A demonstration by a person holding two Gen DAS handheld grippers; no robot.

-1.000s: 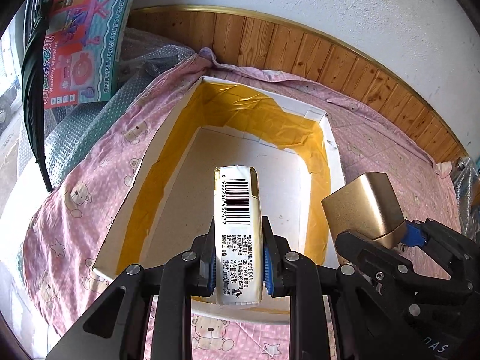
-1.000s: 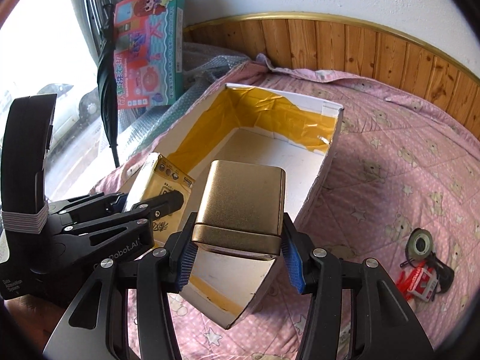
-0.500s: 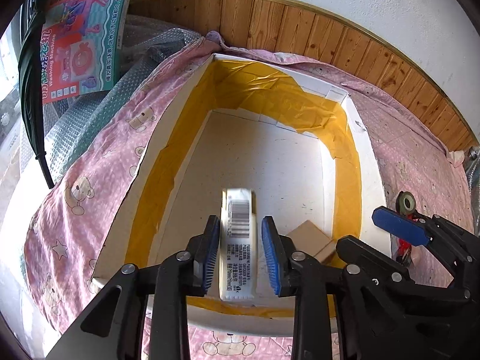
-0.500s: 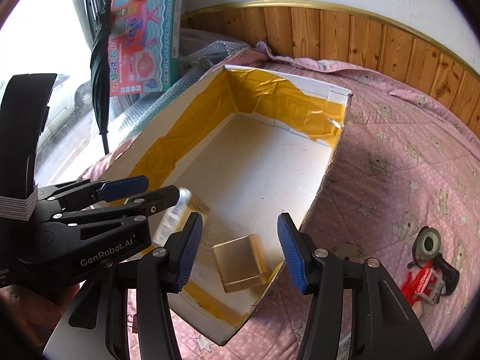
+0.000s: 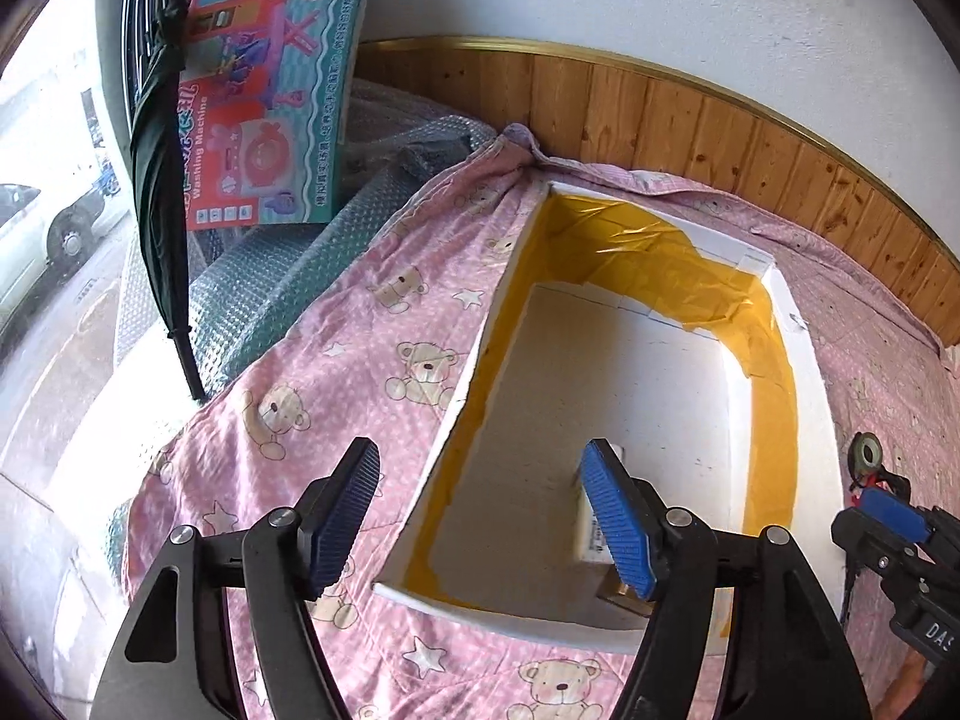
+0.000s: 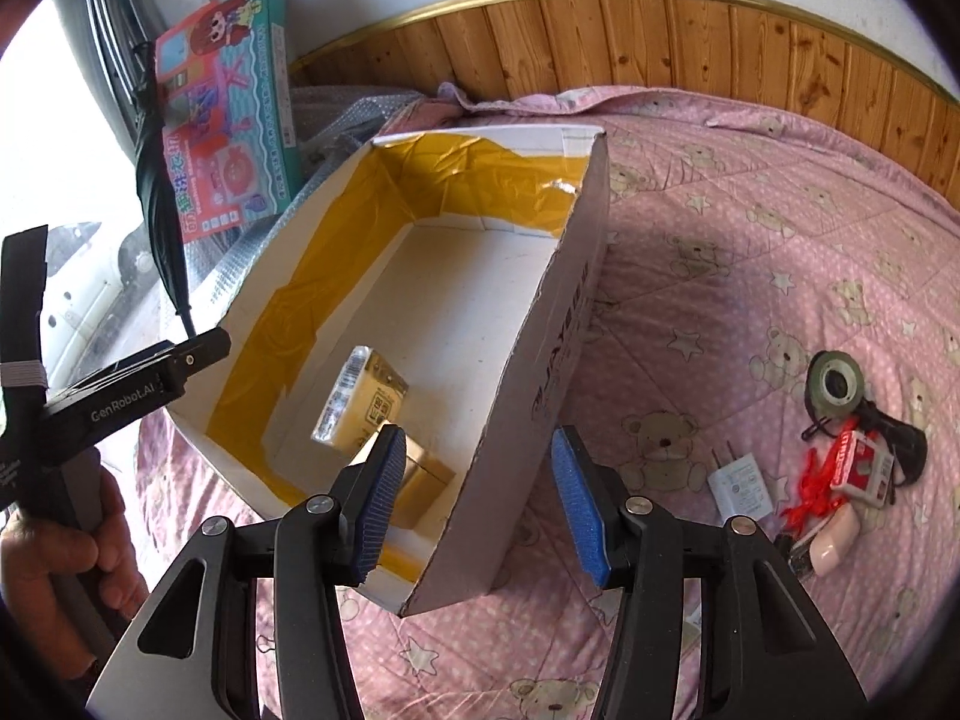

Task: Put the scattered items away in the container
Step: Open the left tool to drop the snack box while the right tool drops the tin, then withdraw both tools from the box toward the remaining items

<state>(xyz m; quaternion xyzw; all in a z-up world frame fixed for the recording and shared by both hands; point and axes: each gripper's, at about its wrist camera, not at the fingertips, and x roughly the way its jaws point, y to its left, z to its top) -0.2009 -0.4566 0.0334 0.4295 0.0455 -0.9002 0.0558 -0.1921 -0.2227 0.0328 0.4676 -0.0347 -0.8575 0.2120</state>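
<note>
Bedspread (image 6: 750, 252) box (image 6: 564, 324) holds two packs (image 6: 366, 402).

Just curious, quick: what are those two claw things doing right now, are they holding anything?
Left gripper: open, holding nothing.
Right gripper: open, holding nothing, its fingers either side of the cardboard box wall.

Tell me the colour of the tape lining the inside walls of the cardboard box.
Yellow tape lines the box walls; clearest in the right wrist view.
</note>
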